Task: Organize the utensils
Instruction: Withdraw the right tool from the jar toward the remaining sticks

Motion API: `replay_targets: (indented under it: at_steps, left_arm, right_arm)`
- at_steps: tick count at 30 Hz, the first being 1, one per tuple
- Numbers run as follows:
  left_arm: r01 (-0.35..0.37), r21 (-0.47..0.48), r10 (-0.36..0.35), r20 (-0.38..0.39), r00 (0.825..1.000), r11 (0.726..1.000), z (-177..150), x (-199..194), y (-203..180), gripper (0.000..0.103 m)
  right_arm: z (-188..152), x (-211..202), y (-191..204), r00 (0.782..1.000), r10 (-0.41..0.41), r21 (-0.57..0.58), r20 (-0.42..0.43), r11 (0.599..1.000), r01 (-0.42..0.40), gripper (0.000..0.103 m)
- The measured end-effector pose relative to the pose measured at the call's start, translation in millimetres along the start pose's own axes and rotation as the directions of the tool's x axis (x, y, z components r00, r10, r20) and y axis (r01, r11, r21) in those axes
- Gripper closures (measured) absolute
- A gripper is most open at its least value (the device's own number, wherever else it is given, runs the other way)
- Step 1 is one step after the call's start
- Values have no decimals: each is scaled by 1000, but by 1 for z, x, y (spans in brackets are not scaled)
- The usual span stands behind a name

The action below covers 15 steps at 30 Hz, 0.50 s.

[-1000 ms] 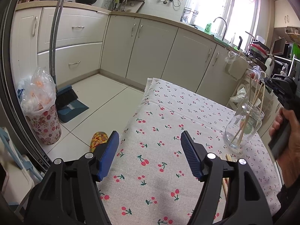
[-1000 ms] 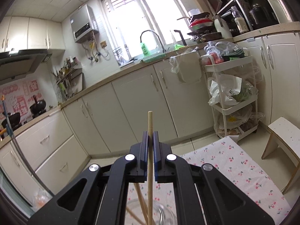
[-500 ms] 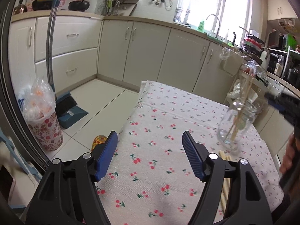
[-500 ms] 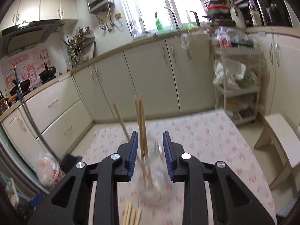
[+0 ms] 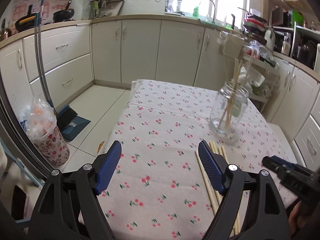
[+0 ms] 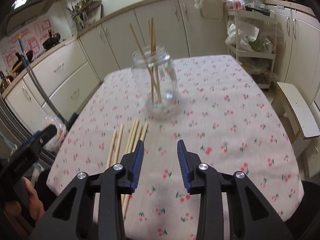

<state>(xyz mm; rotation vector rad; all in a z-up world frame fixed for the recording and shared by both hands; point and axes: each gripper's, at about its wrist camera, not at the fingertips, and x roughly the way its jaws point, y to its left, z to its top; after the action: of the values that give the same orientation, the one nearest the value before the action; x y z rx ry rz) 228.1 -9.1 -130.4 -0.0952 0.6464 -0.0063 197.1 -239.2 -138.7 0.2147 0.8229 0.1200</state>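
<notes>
A table covered in a white cloth (image 6: 230,124) printed with small red cherries fills both wrist views. Near its middle stands a clear glass jar (image 6: 155,84), upright, with several wooden chopsticks (image 6: 153,40) leaning inside it, their tops fanning out above the rim. More loose chopsticks (image 6: 132,138) lie flat on the cloth just in front of the jar, roughly side by side, near the person's edge of the table.

The right gripper (image 6: 160,160) hovers above the cloth with its blue-padded jaws parted and nothing between them; the loose chopsticks pass partly under its left finger. The left gripper (image 5: 160,164) also hangs over the table, jaws spread wide and empty, the loose chopsticks (image 5: 208,178) disappearing behind its right finger.

Pink posters with red lettering hang on the far wall behind the stove, but the writing is too small and blurred to read (no label shows on the jar either).

The cloth to the right of the jar and between the jar and the far table edge is bare. The table's left edge drops to a tiled floor where a floral bin (image 5: 51,142) with a plastic bag and a blue dustpan (image 5: 73,123) stand. A white stool (image 6: 296,110) sits off the right edge.

The jar's base is smeared by motion blur in the right view. Each view catches only a corner of the opposite gripper and the hand holding it, cut off by the frame.
</notes>
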Motion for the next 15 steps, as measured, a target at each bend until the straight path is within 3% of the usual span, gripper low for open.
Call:
replay_targets:
  at_steps: [15]
  left_arm:
    - [-32,40,35,-63,997,999,-6,-7,-2,22]
  right_arm:
    - [-7,35,24,994,-63,-82,-95,995,55,62]
